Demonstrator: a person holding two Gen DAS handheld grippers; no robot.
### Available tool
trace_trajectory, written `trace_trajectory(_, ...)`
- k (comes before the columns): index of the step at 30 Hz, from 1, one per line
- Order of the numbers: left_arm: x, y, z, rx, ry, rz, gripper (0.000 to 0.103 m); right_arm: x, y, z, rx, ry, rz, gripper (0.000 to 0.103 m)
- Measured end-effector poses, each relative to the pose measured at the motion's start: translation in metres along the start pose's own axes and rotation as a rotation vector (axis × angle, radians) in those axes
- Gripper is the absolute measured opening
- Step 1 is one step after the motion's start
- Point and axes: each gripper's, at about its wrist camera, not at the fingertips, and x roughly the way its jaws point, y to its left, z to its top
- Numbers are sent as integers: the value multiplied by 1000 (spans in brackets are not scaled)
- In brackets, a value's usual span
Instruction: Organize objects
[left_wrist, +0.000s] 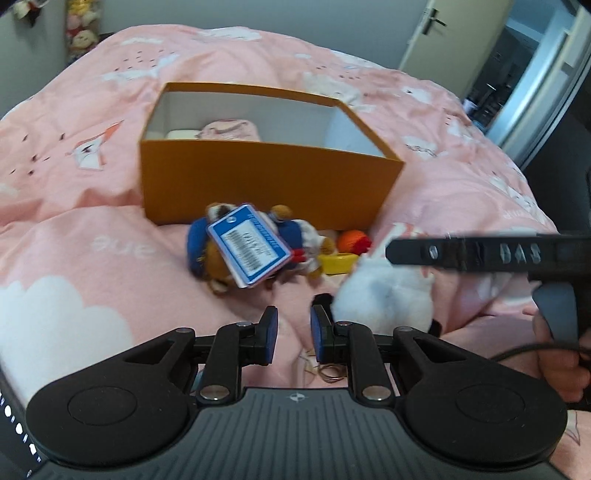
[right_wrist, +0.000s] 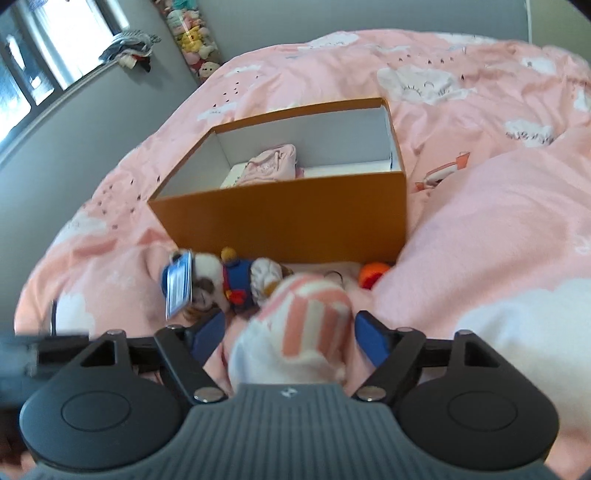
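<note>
An open orange box (left_wrist: 266, 181) (right_wrist: 295, 214) stands on the pink bed and holds a pink item (left_wrist: 229, 130) (right_wrist: 271, 165). In front of it lies a plush bear in blue (left_wrist: 288, 240) (right_wrist: 240, 280) with a blue tag (left_wrist: 248, 245) (right_wrist: 177, 284), a yellow ring (left_wrist: 338, 263) and an orange ball (left_wrist: 352, 240) (right_wrist: 373, 275). My right gripper (right_wrist: 291, 332) has its jaws wide around a white and pink striped plush (right_wrist: 306, 328) (left_wrist: 384, 299); whether they grip it is unclear. My left gripper (left_wrist: 293, 334) is open and empty, just left of that plush.
The pink duvet (left_wrist: 92, 221) (right_wrist: 480, 221) bulges to the right of the box. Thin rubber bands (left_wrist: 330, 371) lie under my left gripper. A door (left_wrist: 454, 33) and a stack of plush toys (right_wrist: 195, 40) lie beyond the bed.
</note>
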Motion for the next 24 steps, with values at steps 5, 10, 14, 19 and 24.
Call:
trace_trajectory(5,-1,6,0,-27,-2,10,22,25,0,11,19,63,-20,73)
trace_trajectory(10,-4,14,2,-77,-18,23,22,15,10,5,-41,42,-20,57)
trace_trajectory(14,-13,19,4,-111,-56,50,22,2,30,13,-120,-52,14,56)
trace_trajectory(19,-19,24,6,-141,-81,75,22,-1,65,15,-273,-194,-4,56)
trace_trajectory(24,-15,26,7,-153,-60,56,22,17,64,-13,-316,-21,-27,56)
